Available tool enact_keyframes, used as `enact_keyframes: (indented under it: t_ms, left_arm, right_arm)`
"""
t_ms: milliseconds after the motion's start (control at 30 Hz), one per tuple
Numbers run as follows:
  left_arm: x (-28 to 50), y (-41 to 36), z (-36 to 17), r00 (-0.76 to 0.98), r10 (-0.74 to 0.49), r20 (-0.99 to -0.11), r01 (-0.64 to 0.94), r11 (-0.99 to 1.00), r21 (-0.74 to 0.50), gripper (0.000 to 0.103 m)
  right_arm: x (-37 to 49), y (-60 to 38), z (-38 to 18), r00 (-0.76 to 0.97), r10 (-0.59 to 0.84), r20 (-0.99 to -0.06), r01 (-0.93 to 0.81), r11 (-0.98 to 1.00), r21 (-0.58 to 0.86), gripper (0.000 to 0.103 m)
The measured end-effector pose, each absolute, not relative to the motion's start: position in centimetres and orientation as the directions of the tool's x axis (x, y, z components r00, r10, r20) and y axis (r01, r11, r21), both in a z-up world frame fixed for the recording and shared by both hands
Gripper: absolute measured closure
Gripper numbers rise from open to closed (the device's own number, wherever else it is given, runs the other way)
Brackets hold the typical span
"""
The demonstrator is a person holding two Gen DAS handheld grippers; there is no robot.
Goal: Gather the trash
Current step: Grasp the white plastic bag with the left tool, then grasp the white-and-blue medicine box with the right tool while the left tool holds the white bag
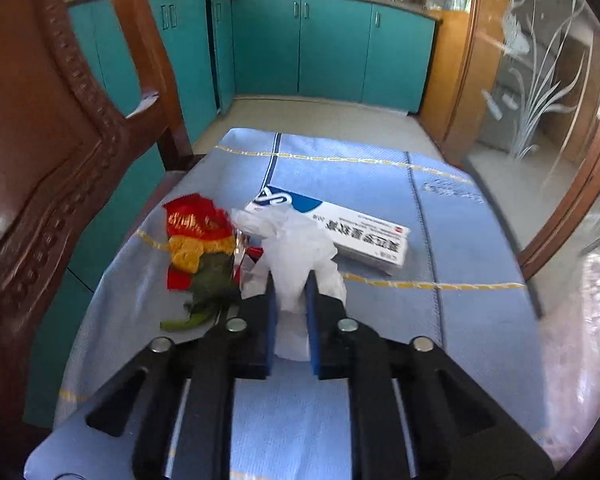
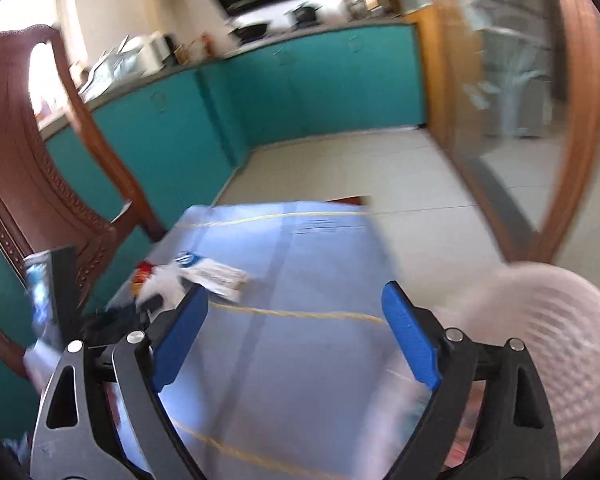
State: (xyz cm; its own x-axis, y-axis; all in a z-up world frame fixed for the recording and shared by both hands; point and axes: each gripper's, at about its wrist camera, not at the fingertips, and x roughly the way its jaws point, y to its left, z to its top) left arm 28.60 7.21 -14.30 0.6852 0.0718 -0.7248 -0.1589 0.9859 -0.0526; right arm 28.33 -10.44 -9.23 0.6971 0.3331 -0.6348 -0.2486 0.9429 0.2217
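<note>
My left gripper (image 1: 291,280) is shut on a crumpled white tissue (image 1: 296,256) just above the blue tablecloth (image 1: 460,320). To its left lie a red and yellow wrapper (image 1: 198,232) and a wilted green scrap (image 1: 212,284). A white and blue medicine box (image 1: 340,228) lies just behind the tissue. My right gripper (image 2: 296,304) is open and empty above the cloth; this view is blurred. The trash pile (image 2: 160,280) and the box (image 2: 216,274) show at its left. A white mesh basket (image 2: 540,340) stands at the right.
A carved wooden chair (image 1: 40,140) stands close on the left of the table. Teal kitchen cabinets (image 1: 300,48) line the far wall. A glass door with a wooden frame (image 1: 540,100) is on the right.
</note>
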Motion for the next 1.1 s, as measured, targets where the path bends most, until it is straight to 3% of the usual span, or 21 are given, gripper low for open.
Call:
enact_keyframes:
  t_ms: [133, 267, 567, 633, 733, 1100]
  left_arm:
    - [24.2, 8.6, -13.1, 0.717, -0.015, -0.697, -0.134, 0.978, -0.159, 0.09]
    - [21.7, 9.0, -13.5, 0.76, -0.016, -0.649, -0.08, 0.99, -0.118, 0.09]
    - [21.7, 10.5, -13.6, 0.753, -0.041, -0.656, -0.065, 0.989, -0.136, 0.09]
    - [21.6, 10.8, -13.5, 0.759, -0.044, -0.65, -0.064, 0.988, -0.143, 0.09]
    - [21.1, 11.4, -13.4, 0.761, -0.042, -0.647, -0.075, 0.985, -0.152, 0.09]
    - [19.4, 12.7, -12.4, 0.795, -0.001, -0.606, -0.119, 0.98, -0.158, 0.091]
  right_arm:
    - [33.6, -1.8, -12.3, 0.596, 0.338, -0.729, -0.387, 0.916, 0.109, 0.016]
    - [37.3, 4.4, -15.2, 0.563, 0.238, -0.791, -0.483, 0.872, -0.081, 0.016]
    - [40.8, 7.2, -18.9, 0.409, 0.238, -0.881, -0.549, 0.835, -0.03, 0.016]
    - [40.7, 7.0, -19.3, 0.397, 0.238, -0.886, -0.542, 0.841, -0.016, 0.026]
    - [39.9, 6.7, -19.0, 0.412, 0.239, -0.879, -0.527, 0.85, -0.016, 0.057]
    - [30.6, 0.4, -15.7, 0.511, 0.24, -0.825, -0.42, 0.908, 0.004, 0.06]
